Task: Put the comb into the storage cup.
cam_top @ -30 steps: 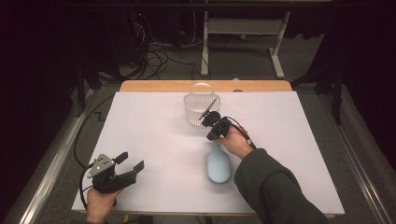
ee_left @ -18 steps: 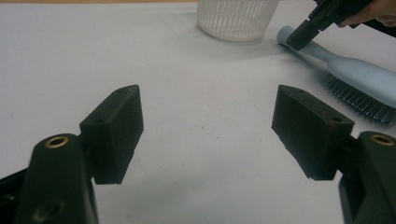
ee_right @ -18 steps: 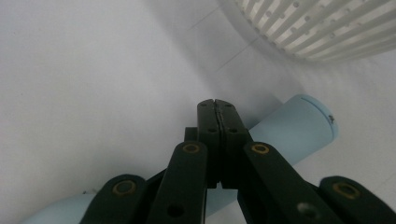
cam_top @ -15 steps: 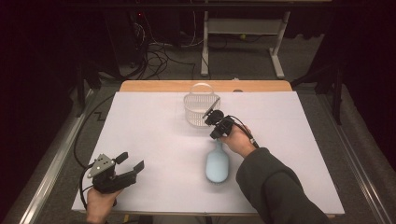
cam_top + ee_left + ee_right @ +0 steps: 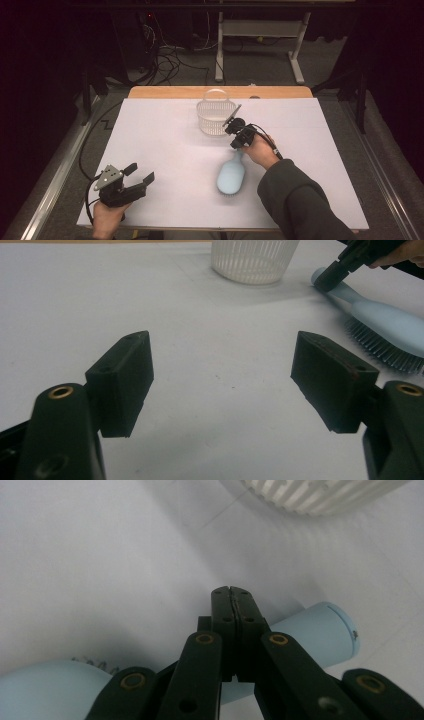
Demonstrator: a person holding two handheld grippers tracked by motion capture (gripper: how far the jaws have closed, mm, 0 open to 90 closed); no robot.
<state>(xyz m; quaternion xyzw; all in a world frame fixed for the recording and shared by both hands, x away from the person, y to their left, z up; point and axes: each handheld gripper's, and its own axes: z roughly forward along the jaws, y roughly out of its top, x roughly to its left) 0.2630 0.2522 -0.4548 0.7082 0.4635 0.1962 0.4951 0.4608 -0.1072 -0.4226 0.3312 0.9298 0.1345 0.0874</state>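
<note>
Your left gripper [image 5: 141, 181] rests at the near left corner of the white table sheet [image 5: 165, 145], its jaws spread wide apart with nothing between them; in the left gripper view they frame bare sheet only. Moving right, the white slatted basket [image 5: 215, 117] stands upright toward the far middle of the sheet, empty as far as the high view shows. Just right of the basket and a little nearer to you, your right gripper [image 5: 234, 143] points down at the handle end of the pale blue hairbrush [image 5: 231, 174]. In the right gripper view its jaws are pressed together tip to tip, with the handle [image 5: 320, 632] lying behind and below them, not between them, so nothing is gripped. The brush lies flat at the near centre, bristles down, paddle head toward you, handle angled away toward the basket, near it but apart. Treat the brush as a light, rigid plastic item: it will likely not deform, but the smooth rounded handle may slip or roll between flat pads. The bristles look flexible and offer no secure purchase. Take hold across the handle, close to where it widens into the head, so that the head's weight does not swing the brush. Spread the right jaws before descending, and close squarely across the handle's width.
</note>
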